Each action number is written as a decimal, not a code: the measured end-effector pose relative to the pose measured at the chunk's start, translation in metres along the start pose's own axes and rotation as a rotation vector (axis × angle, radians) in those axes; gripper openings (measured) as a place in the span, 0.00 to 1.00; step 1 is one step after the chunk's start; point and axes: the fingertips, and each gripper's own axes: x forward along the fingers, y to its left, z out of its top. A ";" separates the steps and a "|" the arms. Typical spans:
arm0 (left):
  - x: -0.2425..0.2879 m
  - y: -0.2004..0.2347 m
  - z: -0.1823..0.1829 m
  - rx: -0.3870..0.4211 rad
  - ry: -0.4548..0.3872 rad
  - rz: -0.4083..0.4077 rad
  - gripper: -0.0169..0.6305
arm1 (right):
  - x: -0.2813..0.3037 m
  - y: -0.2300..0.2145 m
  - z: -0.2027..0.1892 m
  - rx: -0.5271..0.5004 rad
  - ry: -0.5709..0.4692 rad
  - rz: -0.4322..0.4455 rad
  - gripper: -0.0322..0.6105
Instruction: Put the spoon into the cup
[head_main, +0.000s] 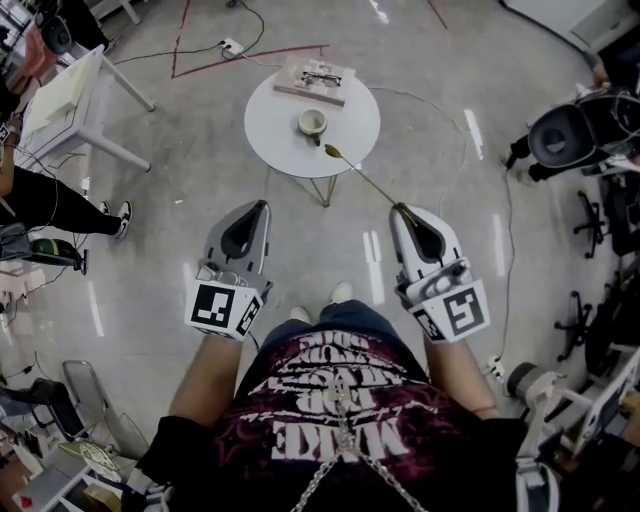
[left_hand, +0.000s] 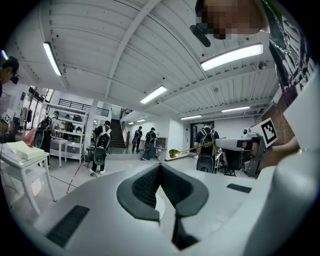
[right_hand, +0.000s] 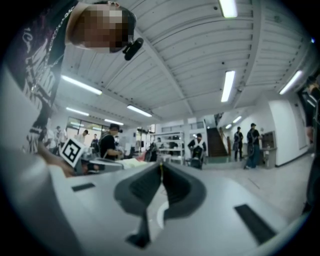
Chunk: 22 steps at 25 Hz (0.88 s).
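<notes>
A white cup (head_main: 312, 122) stands near the middle of a small round white table (head_main: 275, 130) ahead of me. My right gripper (head_main: 398, 208) is shut on the handle end of a long golden spoon (head_main: 362, 178). The spoon's bowl reaches the table's near edge, just short of the cup. In the left gripper view the spoon (left_hand: 192, 149) juts level out of the right gripper (left_hand: 240, 144). My left gripper (head_main: 262, 204) hangs beside it to the left, well short of the table, jaws shut with nothing in them. In the right gripper view the right gripper (right_hand: 161, 164) has its pads closed together.
A flat box with a pair of glasses (head_main: 316, 80) lies at the table's far side. A white desk (head_main: 70, 95) and a person's legs (head_main: 60, 205) are at the left. Office chairs (head_main: 570, 135) stand at the right, and cables and red tape lines cross the floor.
</notes>
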 end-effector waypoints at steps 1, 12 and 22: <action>0.007 -0.002 0.003 0.003 -0.003 0.002 0.07 | 0.001 -0.007 0.002 -0.002 -0.001 0.005 0.11; 0.065 -0.022 0.010 0.008 -0.015 0.065 0.07 | 0.004 -0.071 -0.001 0.014 -0.009 0.072 0.11; 0.096 -0.037 0.013 0.042 -0.020 0.090 0.07 | -0.002 -0.117 -0.003 0.021 -0.026 0.070 0.11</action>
